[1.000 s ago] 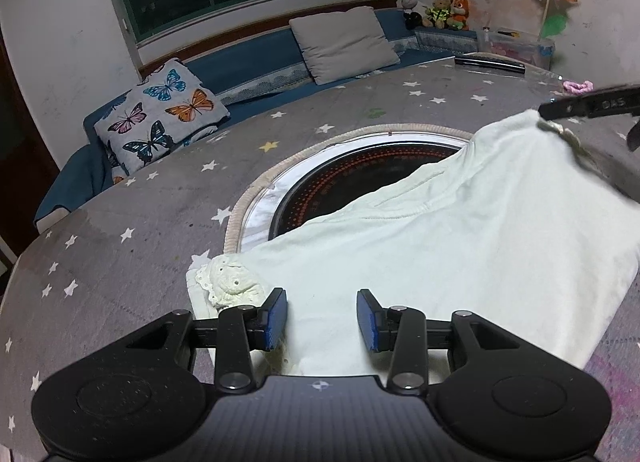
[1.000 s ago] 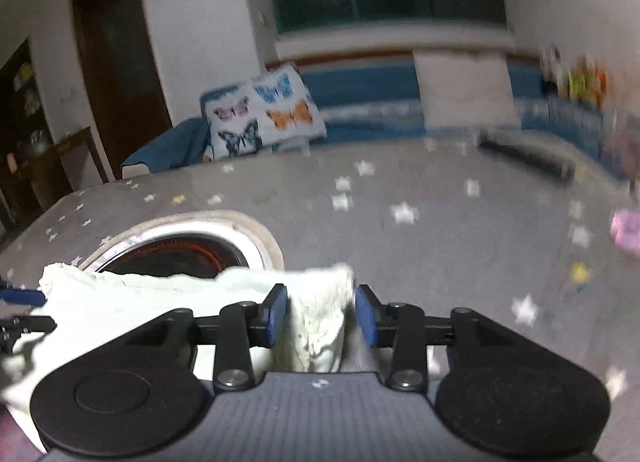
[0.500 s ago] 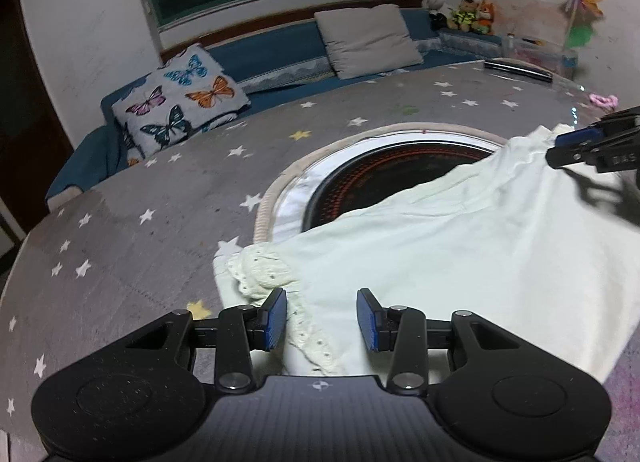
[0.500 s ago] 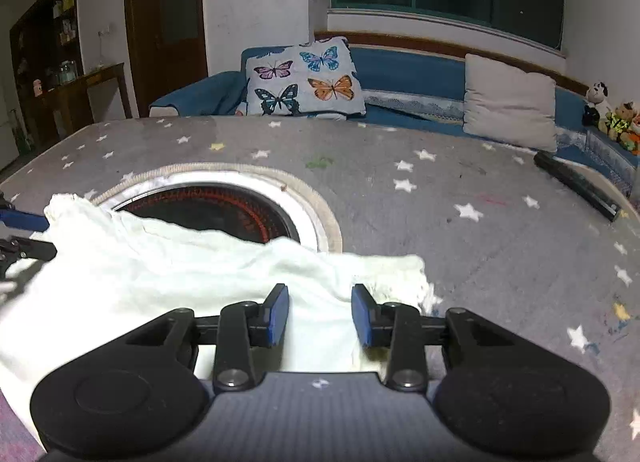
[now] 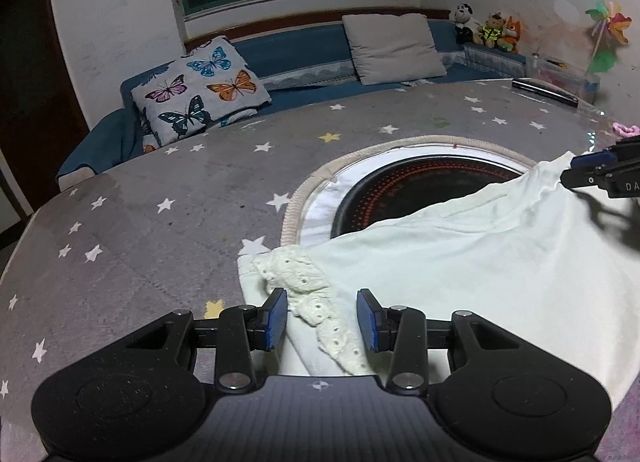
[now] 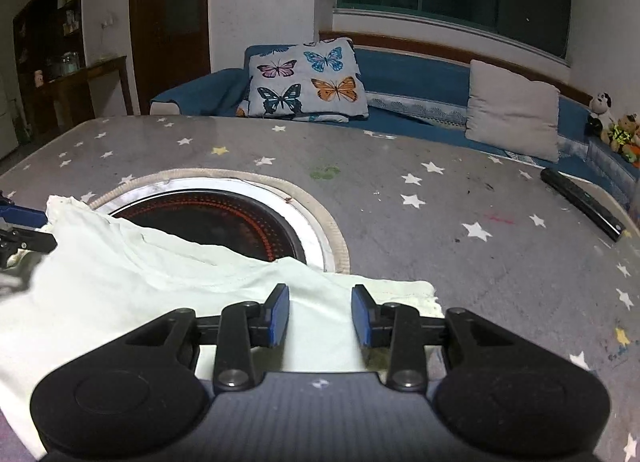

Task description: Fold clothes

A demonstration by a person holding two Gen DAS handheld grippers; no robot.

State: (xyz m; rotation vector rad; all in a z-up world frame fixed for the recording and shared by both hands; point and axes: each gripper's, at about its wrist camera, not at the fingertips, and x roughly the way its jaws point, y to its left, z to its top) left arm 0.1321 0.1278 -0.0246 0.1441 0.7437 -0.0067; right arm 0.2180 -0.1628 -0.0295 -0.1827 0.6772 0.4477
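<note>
Starred tablecloth [image 5: 168,182]; pale shirt [image 5: 460,262] overlaps round burner [image 6: 208,218]; remote [image 6: 580,204] apart.

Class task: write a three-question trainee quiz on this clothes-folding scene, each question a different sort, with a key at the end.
1. True or false: the pale garment partly covers the round dark burner set in the star-print table.
2. Multiple choice: what lies between the fingers of the left gripper? A) a remote B) the garment's lace-trimmed edge C) a cushion
3. Fill in: the cushion on the blue sofa is printed with ____.

Key: 1 true; 2 B; 3 butterflies.
</note>
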